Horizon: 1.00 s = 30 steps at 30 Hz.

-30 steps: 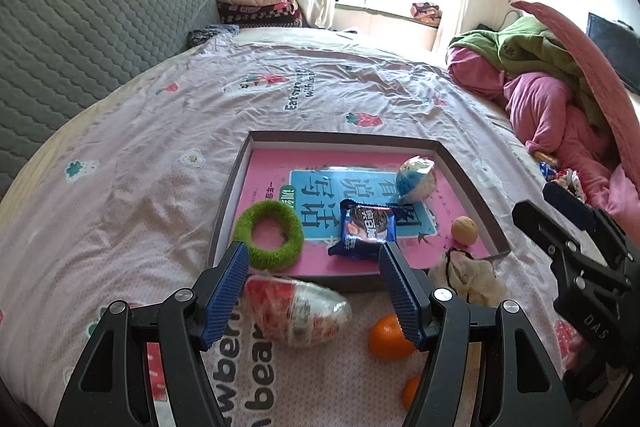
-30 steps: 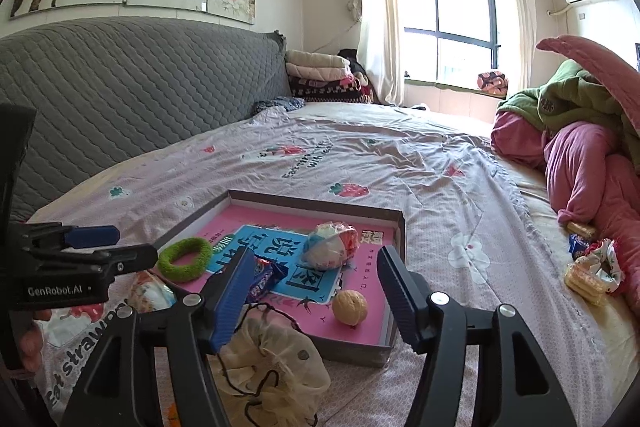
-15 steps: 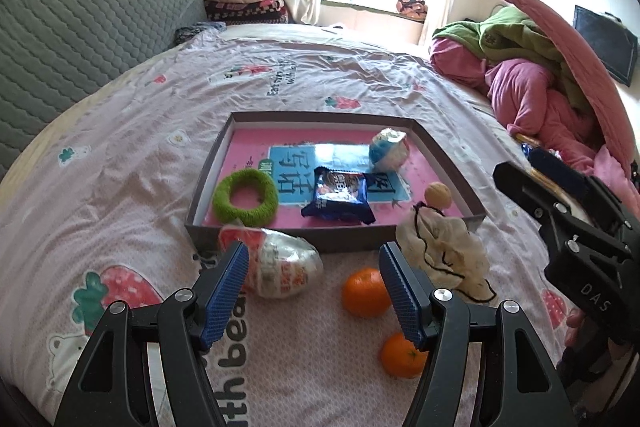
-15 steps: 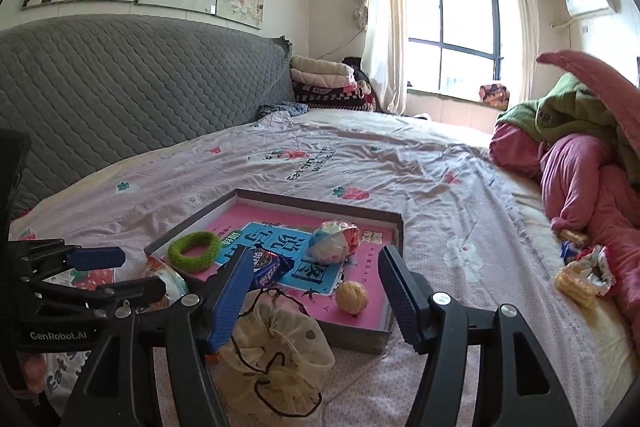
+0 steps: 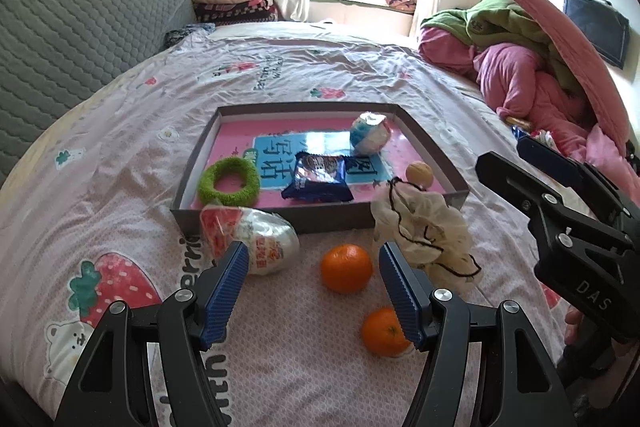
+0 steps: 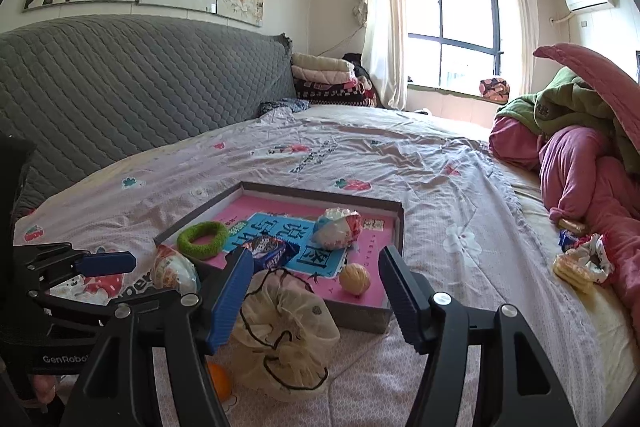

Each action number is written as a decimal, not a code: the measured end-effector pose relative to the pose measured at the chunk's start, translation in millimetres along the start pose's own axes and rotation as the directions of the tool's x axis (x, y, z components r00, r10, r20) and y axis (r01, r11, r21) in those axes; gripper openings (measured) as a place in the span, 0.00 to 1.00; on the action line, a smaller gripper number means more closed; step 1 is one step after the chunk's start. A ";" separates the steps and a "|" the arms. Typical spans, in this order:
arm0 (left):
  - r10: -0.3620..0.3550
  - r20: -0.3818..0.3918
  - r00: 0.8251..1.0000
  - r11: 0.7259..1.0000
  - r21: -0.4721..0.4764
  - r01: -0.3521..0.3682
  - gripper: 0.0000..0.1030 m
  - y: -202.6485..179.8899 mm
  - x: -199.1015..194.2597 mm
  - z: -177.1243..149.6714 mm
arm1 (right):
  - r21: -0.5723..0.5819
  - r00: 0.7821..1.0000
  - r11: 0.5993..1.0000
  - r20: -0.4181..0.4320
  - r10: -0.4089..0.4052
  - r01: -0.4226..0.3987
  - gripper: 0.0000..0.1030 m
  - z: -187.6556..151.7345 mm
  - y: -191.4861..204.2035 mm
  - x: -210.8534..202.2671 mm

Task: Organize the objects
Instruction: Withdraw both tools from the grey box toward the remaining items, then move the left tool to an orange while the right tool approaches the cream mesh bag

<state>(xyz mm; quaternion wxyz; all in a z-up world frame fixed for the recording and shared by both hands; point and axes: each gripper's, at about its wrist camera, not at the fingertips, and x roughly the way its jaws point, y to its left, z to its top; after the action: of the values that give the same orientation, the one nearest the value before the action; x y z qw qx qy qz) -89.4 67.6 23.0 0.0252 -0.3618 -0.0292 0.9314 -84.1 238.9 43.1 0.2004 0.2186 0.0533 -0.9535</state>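
A shallow grey box (image 5: 320, 223) (image 6: 362, 315) with a pink lining lies on the bed. It holds a green ring (image 5: 229, 182) (image 6: 203, 234), a blue snack pack (image 5: 319, 177) (image 6: 269, 251), a wrapped ball (image 5: 370, 135) (image 6: 337, 227) and a small tan ball (image 5: 419, 173) (image 6: 354, 278). In front of it lie a red-and-white wrapped snack (image 5: 252, 241) (image 6: 174, 270), two oranges (image 5: 346, 267) (image 5: 384, 331) and a cream drawstring pouch (image 5: 426, 233) (image 6: 286, 333). My left gripper (image 5: 314, 291) is open and empty above the nearer items. My right gripper (image 6: 316, 301) is open and empty over the pouch.
A grey quilted headboard (image 6: 120, 87) runs along the left. Folded blankets (image 6: 328, 79) sit at the far end by the window. A heap of pink and green bedding (image 6: 580, 155) fills the right, with loose snack packs (image 6: 580, 263) beside it.
Both grippers have pulled back from the box and risen. The oranges and the pouch have come fully into the left wrist view. Nothing was grasped or moved.
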 end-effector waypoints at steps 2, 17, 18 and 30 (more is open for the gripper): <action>0.004 -0.004 1.000 1.000 -0.002 -0.004 0.67 0.0 0.0 -1.5 | -0.002 1.000 1.000 -0.011 -0.003 0.003 0.63 -2.0 0.1 0.9; -0.009 -0.078 0.997 0.999 0.030 0.012 0.67 -11.0 8.0 -18.2 | -0.022 0.989 1.000 -0.146 -0.018 0.015 0.63 -20.8 0.5 16.4; -0.012 -0.085 0.996 0.999 0.031 0.015 0.67 -12.2 9.1 -19.9 | -0.024 0.988 1.000 -0.152 -0.018 0.015 0.63 -21.4 0.5 17.1; -0.051 -0.144 0.988 0.997 0.056 0.059 0.67 -24.9 15.2 -35.5 | 0.016 0.976 0.999 -0.215 0.030 -0.027 0.63 -25.4 -4.7 24.1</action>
<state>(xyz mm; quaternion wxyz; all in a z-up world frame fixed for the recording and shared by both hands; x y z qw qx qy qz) -76.0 94.7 -11.5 0.0639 -0.4256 -0.0091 0.9026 -95.8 239.3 9.7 0.2057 0.3224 0.0651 -0.9217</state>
